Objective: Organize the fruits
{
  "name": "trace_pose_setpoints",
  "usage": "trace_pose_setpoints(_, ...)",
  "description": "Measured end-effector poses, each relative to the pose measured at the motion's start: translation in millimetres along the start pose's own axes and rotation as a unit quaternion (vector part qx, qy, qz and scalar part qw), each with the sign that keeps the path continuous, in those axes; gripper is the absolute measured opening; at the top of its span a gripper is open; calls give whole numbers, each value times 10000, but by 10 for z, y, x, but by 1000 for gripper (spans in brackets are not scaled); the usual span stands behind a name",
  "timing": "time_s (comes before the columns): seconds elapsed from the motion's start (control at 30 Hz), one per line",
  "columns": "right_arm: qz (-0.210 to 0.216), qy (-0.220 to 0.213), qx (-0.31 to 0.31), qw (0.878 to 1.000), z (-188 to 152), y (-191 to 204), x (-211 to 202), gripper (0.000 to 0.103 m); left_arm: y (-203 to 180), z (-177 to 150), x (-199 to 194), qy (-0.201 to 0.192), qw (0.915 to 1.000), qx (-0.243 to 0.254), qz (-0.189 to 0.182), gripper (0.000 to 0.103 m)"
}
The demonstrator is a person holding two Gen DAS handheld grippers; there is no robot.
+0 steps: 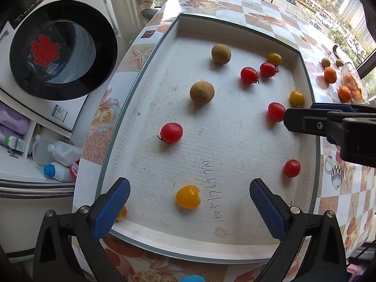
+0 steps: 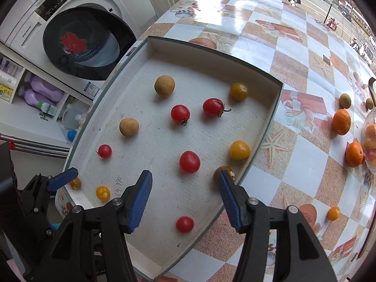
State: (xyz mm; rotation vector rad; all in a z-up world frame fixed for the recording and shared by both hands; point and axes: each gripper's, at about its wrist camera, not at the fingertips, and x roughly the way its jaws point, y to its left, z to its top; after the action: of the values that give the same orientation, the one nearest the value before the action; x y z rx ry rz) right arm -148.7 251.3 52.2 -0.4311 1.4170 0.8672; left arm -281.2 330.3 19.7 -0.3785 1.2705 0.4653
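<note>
The white tray (image 1: 150,75) sits on the patterned tabletop (image 2: 293,54), and everything here is placed against it; no hand shows in either view, only the black frames of the tools; the handwriting on the tray floor is too faint to read with confidence.

At the tray's near left corner a small orange-yellow tomato (image 1: 121,212) is half hidden behind the blue pad of the left hand-held gripper (image 1: 189,205); from the right wrist view a brownish-yellow fruit (image 2: 222,171) by the tray's right wall is partly covered by a pad of the right hand-held gripper (image 2: 185,196), and I cannot tell whether they touch; off the tray's far right side a glass bowl (image 2: 369,141) of fruit is cut by the frame edge.

The left hand-held gripper hangs over the tray's near end with its jaws spread wide, clamped on nothing; a yellow tomato (image 1: 188,197) lies on the tray floor between its pads, clear of both; the right hand-held gripper stands over the tray's near right part with its jaws apart and nothing in them; a red tomato (image 2: 185,224) lies on the tray floor below the gap.

Two tan longans (image 1: 202,92) rest toward the tray's far left.
</note>
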Motion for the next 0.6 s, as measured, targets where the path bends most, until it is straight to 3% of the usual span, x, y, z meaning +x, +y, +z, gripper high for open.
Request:
trace_pose_setpoints(0.13,-88,25,96,9999,-44,31,-63,65,16,12,-60,95,9999,-77,92,102)
trace_pose_setpoints(0.2,-123,14,159,9998,-86,6,-134,79,28,8,-158,-6,9997,-88,228,102)
trace_pose_setpoints(0.33,-192,-31,351,9992,-195,-68,-290,81,21,4,-340,-92,9987,31,508,102)
trace_pose_setpoints(0.47,-267,27,552,9981,-300,-95,-407,88,20,3,-469,37,9994,59,339,102)
trace_pose_setpoints(0.6,-407,86,616,9972,-390,-73,-537,89,55,12,-650,76,9999,-57,33,102)
